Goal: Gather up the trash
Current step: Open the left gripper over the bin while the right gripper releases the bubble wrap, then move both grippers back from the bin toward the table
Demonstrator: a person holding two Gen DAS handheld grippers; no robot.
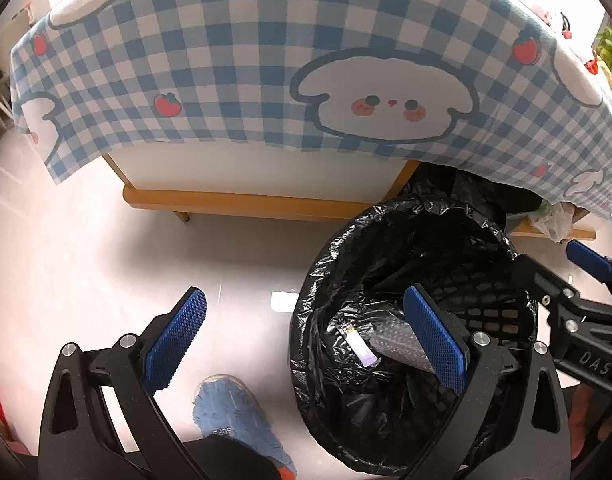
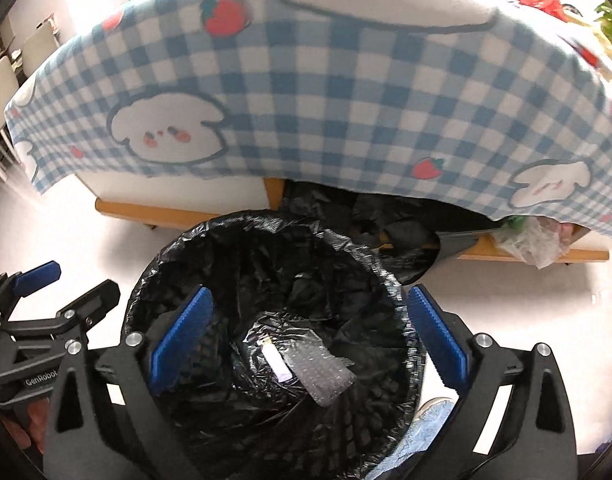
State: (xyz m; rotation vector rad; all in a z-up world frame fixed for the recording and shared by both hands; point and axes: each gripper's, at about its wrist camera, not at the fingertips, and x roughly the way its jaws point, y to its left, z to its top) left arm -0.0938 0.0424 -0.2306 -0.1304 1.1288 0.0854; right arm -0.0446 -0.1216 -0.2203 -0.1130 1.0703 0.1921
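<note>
A home dining room: a cartoon-print gingham tablecloth [image 1: 266,60] covers the table, chairs [image 2: 2,92] beyond it.

Bright daylight, my floor [image 1: 86,240] blown out near white with a glare patch. Right wrist view is softly blurred on the tablecloth [image 2: 345,92]; heavy fisheye bending, dark corners in both.
</note>
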